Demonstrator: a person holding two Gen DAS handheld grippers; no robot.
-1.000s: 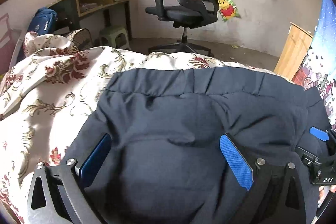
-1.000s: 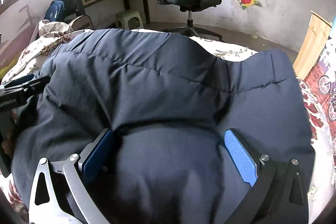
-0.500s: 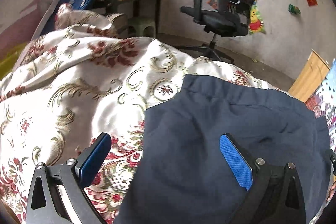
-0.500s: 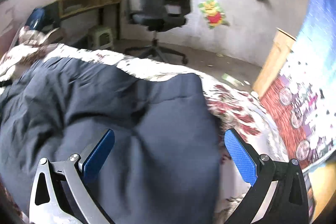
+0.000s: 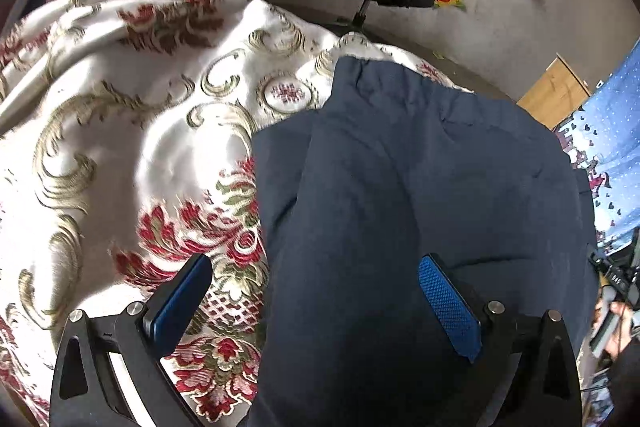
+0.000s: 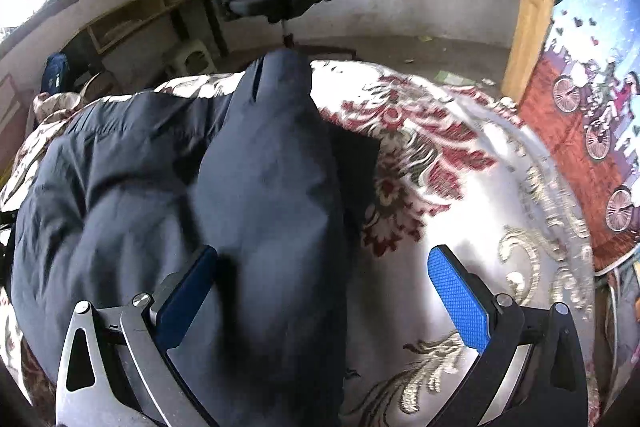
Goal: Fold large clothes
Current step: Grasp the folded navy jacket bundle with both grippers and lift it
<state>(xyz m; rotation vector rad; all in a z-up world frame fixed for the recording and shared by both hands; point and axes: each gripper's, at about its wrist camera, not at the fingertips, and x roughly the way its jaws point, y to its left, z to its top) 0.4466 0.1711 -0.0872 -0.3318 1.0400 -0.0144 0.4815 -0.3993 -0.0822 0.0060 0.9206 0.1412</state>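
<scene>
Lying between both spread claws | left claw [image 5: 316, 303] | right claw [image 6: 324, 291] | navy garment [image 5: 420, 187] on bedspread [image 5: 120, 131]

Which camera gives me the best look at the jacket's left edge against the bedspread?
Left wrist: the navy jacket shows its left edge running unbroken along the floral bedspread. Right wrist shows mostly the jacket's bunched bulk and its right side.

Navy jacket [image 5: 420, 187] — floral cream bedspread [image 5: 140, 115]
</scene>
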